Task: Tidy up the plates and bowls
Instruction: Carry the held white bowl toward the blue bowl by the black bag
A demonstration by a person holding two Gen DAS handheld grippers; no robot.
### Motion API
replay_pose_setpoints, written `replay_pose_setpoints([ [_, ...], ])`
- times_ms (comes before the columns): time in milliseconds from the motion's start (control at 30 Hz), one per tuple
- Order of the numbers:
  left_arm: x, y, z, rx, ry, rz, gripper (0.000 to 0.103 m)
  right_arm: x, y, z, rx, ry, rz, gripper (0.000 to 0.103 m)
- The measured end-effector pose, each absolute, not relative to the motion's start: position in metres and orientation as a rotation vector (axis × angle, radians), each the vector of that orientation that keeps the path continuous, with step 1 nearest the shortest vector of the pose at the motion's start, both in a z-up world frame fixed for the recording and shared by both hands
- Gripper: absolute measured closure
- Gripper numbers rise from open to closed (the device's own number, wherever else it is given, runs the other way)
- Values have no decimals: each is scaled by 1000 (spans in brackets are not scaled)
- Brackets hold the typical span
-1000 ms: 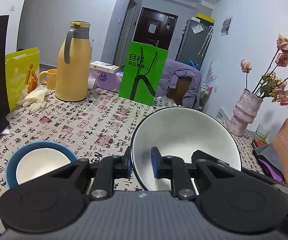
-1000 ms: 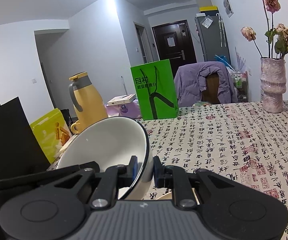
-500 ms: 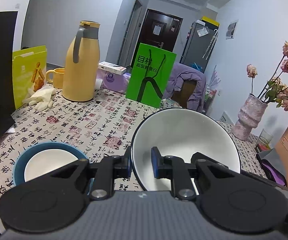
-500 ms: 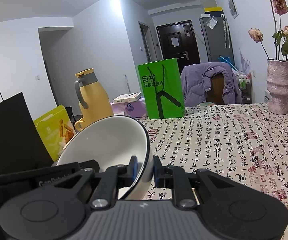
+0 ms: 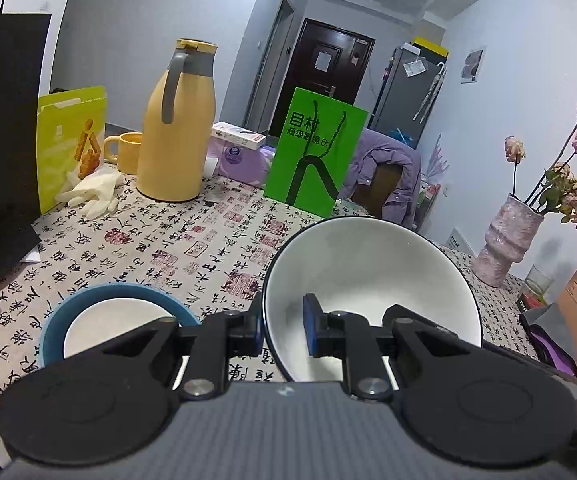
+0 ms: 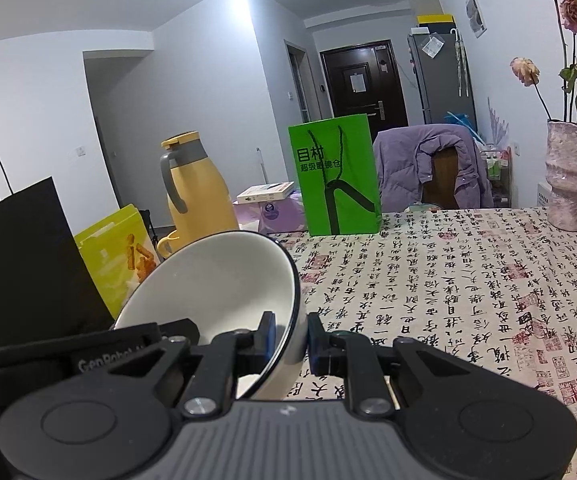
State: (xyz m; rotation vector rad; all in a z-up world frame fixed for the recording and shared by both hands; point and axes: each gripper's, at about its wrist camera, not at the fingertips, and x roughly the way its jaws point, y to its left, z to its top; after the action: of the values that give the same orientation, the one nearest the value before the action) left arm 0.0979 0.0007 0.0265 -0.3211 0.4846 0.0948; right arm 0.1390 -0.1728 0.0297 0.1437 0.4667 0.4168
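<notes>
The left gripper [image 5: 282,330] pinches the left rim of a white bowl [image 5: 372,276] at lower centre of the left wrist view; the right gripper [image 6: 291,340] pinches its opposite rim, holding it tilted above the patterned tablecloth [image 6: 468,280]. A blue-rimmed bowl [image 5: 108,320] sits lower left, beside the held bowl.

My left gripper [image 5: 284,330] pointed slightly downward, its fingers [image 5: 248,330] pinched nearly together; my right gripper [image 6: 291,338] beside it did the same, fingers [image 6: 315,340] clamped close.
</notes>
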Motion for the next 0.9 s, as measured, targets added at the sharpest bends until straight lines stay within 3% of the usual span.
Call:
replay_pose_setpoints([
  [900,91,58,18,-368,475,152,85,141,-116,24,116,474,475,87],
])
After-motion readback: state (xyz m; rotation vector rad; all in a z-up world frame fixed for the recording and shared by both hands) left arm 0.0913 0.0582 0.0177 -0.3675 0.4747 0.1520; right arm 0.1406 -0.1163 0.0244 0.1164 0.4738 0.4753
